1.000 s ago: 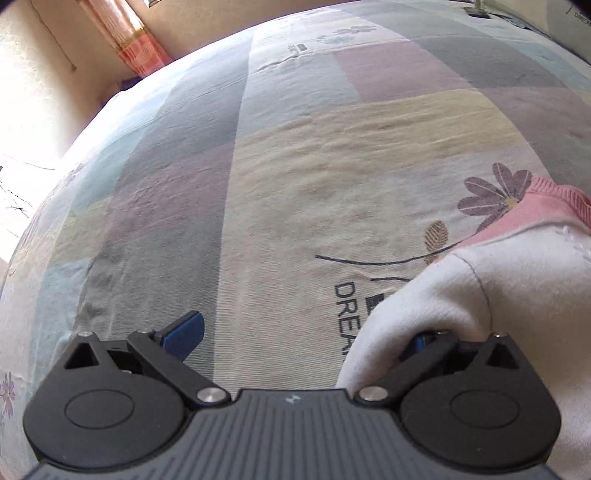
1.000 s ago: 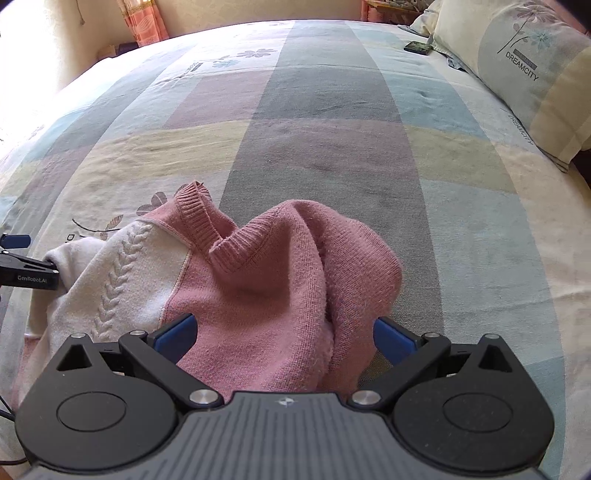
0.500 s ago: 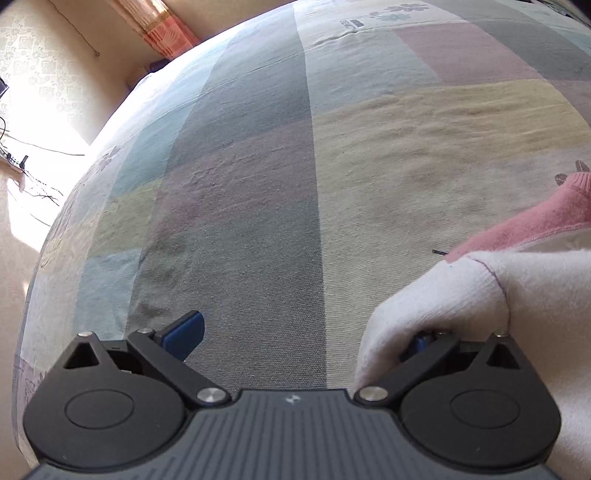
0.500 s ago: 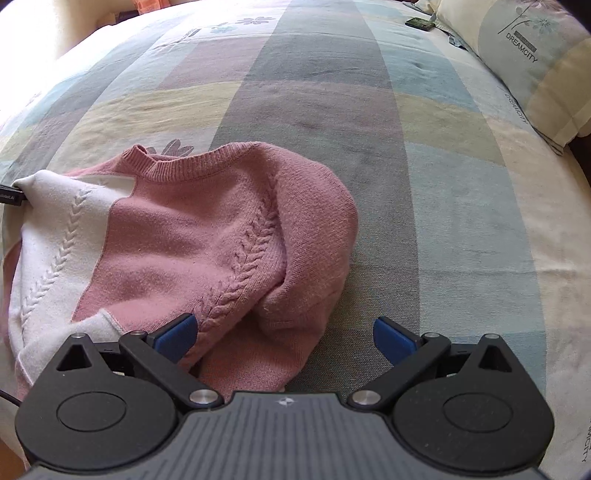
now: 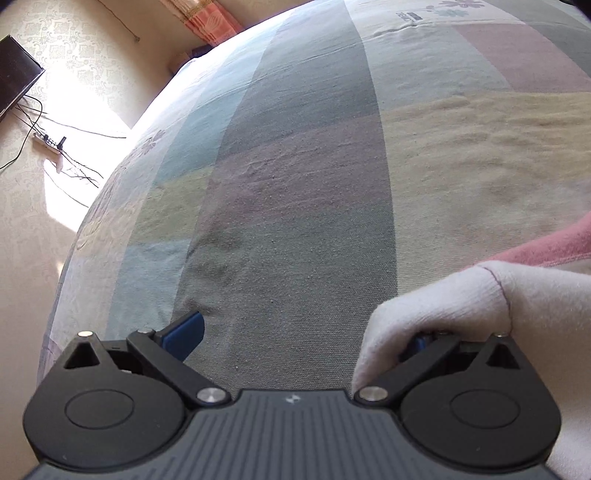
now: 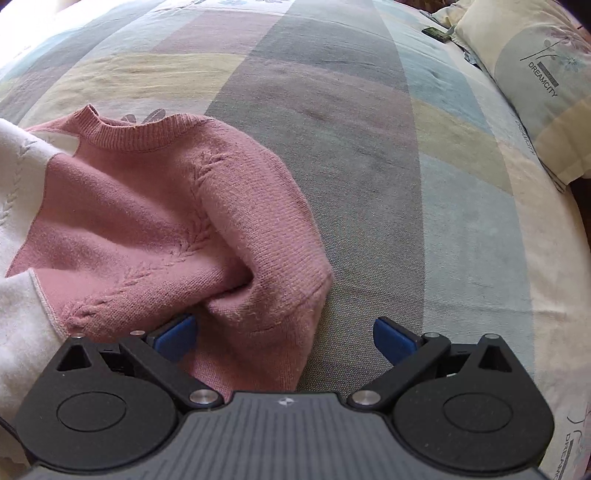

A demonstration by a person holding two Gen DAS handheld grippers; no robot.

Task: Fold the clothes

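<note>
A pink and cream cable-knit sweater lies crumpled on a wide bed covered with a pastel patchwork bedspread in grey, yellow, blue and mauve blocks. It sits toward the near edge of the bed, neckline facing away, with one pink sleeve bunched into a fold at the front.

The right gripper hangs low over that bunched sleeve with its blue-padded fingers spread wide; the pink knit lies between them and against the left pad, but nothing is pinched.

The left gripper is also spread wide. Its left blue pad stands free above the bedspread, while the cream part of the sweater is draped over its right finger, hiding most of that pad. The cloth hangs on it rather than being clamped.

At the head of the bed rests a cream and grey printed pillow, with a small dark flat object beside it. On the floor beyond the bed lies a white power strip with dark cables.
</note>
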